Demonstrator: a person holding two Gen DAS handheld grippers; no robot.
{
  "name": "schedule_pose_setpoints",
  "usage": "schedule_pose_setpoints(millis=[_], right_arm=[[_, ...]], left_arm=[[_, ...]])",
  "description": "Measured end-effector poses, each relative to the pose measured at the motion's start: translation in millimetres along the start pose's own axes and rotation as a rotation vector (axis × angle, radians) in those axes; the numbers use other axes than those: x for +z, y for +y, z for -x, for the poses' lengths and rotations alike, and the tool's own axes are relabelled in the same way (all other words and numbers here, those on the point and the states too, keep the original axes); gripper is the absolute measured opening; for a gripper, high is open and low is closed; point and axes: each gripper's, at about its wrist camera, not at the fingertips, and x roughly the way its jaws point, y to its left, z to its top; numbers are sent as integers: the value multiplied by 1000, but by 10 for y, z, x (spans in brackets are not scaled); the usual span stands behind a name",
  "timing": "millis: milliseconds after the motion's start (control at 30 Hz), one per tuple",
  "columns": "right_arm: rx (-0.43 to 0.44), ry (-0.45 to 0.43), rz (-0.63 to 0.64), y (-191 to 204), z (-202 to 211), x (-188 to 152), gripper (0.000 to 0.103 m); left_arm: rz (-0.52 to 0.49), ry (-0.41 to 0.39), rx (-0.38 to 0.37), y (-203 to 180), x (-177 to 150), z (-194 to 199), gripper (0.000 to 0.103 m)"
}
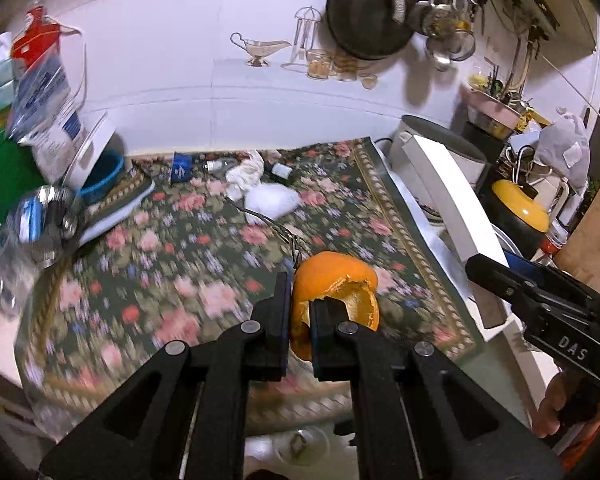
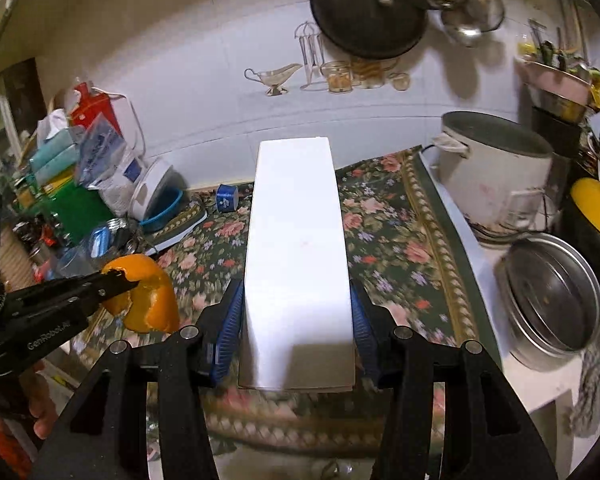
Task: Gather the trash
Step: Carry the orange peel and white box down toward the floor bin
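Two grippers, each loaded, work above a floral tablecloth (image 1: 204, 256) in a cluttered kitchen.

Left wrist view: the left gripper (image 1: 300, 320) has its jaws drawn narrow on a curled orange peel (image 1: 336, 280), which bulges up and out toward 1 o'clock from the fingertips and appears to be lifted off the cloth, though blur makes that uncertain. More apparent trash lies well apart at 11 o'clock near the back wall: crumpled white tissue (image 1: 260, 188), a small blue capsule (image 1: 181, 167) and a small bottle (image 1: 281, 169). At 3 o'clock, the right gripper (image 1: 496, 276) shows side-on beside a white box (image 1: 452, 196).

Right wrist view: the right gripper (image 2: 298, 336) clamps the white box (image 2: 296, 256) across its width, blue pads (image 2: 230, 328) pressed to both sides; the box's long axis runs straight ahead toward 12 o'clock. The left gripper (image 2: 118, 282) enters at 9 o'clock with the orange peel (image 2: 150, 298), just beside the box's near left corner and not touching it. The blue capsule (image 2: 226, 198) sits at 11 o'clock.

With no bin in view, where either load goes cannot be told; judged from here, the left hand is nearer the remaining scraps, but both jaws must first unload.
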Motion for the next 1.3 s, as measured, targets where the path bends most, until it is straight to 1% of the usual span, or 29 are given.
schedule_pose_setpoints(millis=[167, 333, 500, 667, 833, 900, 967, 1133, 1300], right_arm=[[13, 13, 33, -279, 455, -333, 48], [26, 40, 59, -547, 860, -649, 48], [34, 88, 49, -746, 1032, -908, 48], [36, 146, 10, -879, 1015, -1211, 48], [37, 214, -30, -917, 755, -1608, 48], [34, 249, -48, -916, 583, -1806, 48], [27, 288, -69, -918, 376, -2044, 48], [-13, 354, -123, -889, -151, -2670, 48], [-48, 429, -176, -900, -745, -3353, 48]], left_arm=[[59, 20, 24, -483, -499, 235, 7], [96, 52, 46, -887, -915, 429, 7], [114, 102, 65, -1147, -1257, 514, 7], [113, 189, 84, -1188, -1622, 363, 7], [129, 278, 76, -1015, -2060, 12, 7], [134, 306, 76, -925, -2248, -148, 7], [133, 340, 65, -809, -2487, -369, 7], [131, 415, 58, -491, -3058, -940, 7], [140, 461, 61, -141, -3640, -1448, 7]])
